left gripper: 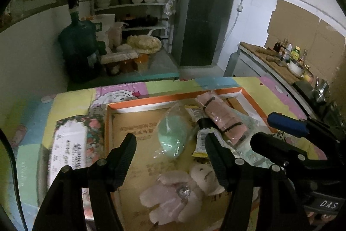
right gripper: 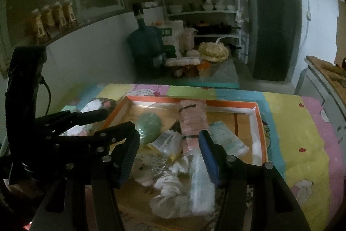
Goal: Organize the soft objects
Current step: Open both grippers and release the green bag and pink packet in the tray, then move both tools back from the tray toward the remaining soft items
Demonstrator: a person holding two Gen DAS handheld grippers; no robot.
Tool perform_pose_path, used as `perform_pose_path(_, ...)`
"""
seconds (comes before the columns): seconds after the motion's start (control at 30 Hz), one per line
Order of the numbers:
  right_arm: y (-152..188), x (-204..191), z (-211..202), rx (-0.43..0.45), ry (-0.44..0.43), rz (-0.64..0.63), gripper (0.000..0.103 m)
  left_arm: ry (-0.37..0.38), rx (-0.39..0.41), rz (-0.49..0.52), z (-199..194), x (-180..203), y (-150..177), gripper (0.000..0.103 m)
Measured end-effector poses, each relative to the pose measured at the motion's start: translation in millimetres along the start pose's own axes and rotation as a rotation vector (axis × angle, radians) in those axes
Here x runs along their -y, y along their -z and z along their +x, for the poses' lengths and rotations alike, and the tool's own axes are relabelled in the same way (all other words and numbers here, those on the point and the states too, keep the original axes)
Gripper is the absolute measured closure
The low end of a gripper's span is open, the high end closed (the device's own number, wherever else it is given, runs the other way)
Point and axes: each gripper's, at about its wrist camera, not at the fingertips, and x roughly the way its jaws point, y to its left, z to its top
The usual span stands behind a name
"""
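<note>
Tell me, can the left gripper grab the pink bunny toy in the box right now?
Probably yes. The left gripper is open and empty above the pink bunny toy, which lies uncovered on the box floor. Nothing sits on top; the right gripper stays off to the side.

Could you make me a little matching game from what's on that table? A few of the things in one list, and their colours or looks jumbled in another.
Things:
1. plush toy
2. round sponge in a clear bag
3. rolled cloth with black bands
4. box rim

Looks:
A. orange
B. mint green
C. pale pink, fluffy, lying nearest the camera
D. salmon pink, lying across a tube

Pairs: 1-C, 2-B, 3-D, 4-A
</note>
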Motion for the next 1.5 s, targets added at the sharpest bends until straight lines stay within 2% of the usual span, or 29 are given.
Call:
perform_pose_path(0.73,7,-76,-46,0.107,-0.05,-0.06,0.045,-0.119,0.166,-0.002,-83,-34,20,0.037)
perform_pose_path(1.2,22,-143,-62,0.153,-0.094,-0.12,0.045,-0.169,0.215,-0.048,-132,-76,57,0.037)
perform_pose_path(1.5,31,-168,-64,0.155,-0.118,-0.125,0.045,-0.199,0.217,-0.095,-150,-107,80,0.036)
